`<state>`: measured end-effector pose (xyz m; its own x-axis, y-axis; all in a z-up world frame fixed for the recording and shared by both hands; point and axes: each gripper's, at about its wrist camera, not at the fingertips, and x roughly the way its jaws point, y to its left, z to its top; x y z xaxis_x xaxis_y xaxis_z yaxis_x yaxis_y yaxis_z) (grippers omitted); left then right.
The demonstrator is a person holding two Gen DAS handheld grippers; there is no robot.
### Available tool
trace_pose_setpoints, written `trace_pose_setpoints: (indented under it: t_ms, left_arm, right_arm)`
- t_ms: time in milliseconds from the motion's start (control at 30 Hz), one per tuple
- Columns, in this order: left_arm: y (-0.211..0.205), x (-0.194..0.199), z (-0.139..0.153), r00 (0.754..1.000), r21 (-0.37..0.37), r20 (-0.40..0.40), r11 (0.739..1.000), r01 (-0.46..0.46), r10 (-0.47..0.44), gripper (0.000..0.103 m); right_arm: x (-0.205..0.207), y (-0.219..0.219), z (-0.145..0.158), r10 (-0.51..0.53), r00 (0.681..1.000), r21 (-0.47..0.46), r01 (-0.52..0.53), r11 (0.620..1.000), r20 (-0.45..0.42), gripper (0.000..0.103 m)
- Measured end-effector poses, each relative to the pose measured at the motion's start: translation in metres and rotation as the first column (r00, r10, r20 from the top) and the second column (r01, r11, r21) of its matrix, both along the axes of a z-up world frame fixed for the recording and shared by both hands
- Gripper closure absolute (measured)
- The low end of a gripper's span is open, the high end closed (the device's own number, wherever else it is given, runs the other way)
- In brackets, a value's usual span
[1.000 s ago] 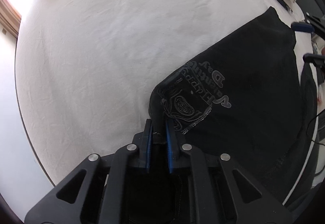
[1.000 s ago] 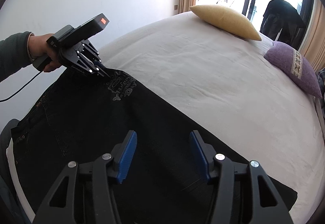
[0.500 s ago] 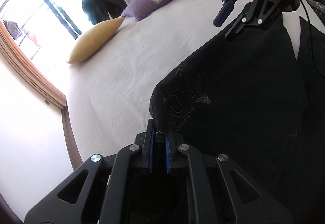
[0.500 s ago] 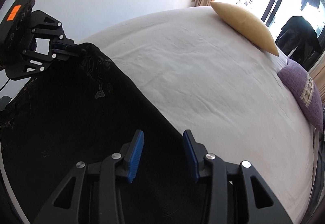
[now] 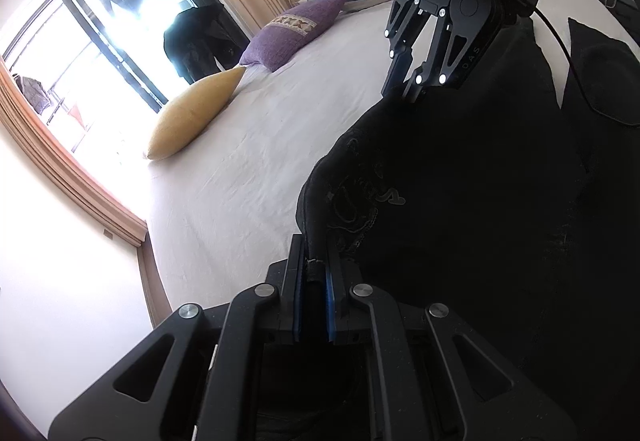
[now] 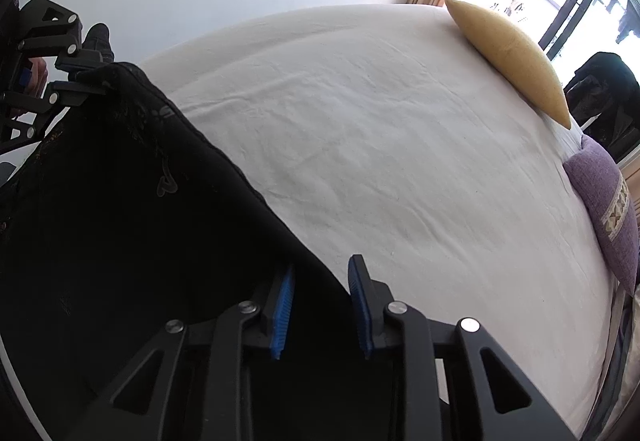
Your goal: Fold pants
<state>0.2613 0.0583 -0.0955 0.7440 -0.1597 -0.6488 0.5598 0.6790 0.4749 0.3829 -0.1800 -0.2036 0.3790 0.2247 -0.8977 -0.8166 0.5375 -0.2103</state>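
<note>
left gripper (image 5: pixel 311 281) is pinching a corner of the black printed fabric pants (image 5: pixel 460 201), lifting it off the white-sheeted bed (image 6: pixel 380 161) | right gripper (image 6: pixel 322 301) is straddling the pants' edge; blue pads have just been closing, not visibly pressing yet | pants are draping across the bed's near side

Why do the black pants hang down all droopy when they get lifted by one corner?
The black pants are probably soft and floppy: they drape from the left hand-held gripper, shut on one corner, and sag toward the white bed sheet. The thick, dark cloth looks fairly heavy, so it likely pulls down. With the right hand-held gripper closing on the edge, it should hang straighter.
</note>
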Motion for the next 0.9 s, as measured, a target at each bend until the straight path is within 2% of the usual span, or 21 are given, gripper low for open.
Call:
trace_pose_setpoints:
  t_ms: [67,133,267,633,900]
  left_arm:
    - [-0.001,-0.004,0.0,1.0,0.007,-0.002,1.0,0.0,0.0,0.096]
    - [0.003,-0.013,0.001,1.0,0.007,-0.001,1.0,-0.001,0.001,0.096]
    - [0.003,-0.016,0.003,1.0,-0.005,0.003,1.0,-0.01,0.01,0.096]
    - [0.003,-0.034,0.025,0.999,-0.068,0.009,0.997,-0.042,0.043,0.096]
    - [-0.011,-0.08,0.037,1.0,-0.091,0.005,0.996,-0.019,0.02,0.096]
  right_arm:
    - [0.001,0.002,-0.001,0.005,1.0,0.006,-0.004,1.0,-0.017,0.087]
    - [-0.002,0.002,0.0,0.003,1.0,0.018,-0.002,1.0,-0.025,0.092]
    - [-0.009,0.001,0.003,-0.001,1.0,0.027,0.002,1.0,-0.023,0.098]
    - [-0.046,-0.005,0.037,-0.074,0.996,0.109,0.068,0.992,0.051,0.099]
    - [-0.103,-0.007,0.05,-0.118,0.991,0.181,0.105,0.978,0.063,0.099]
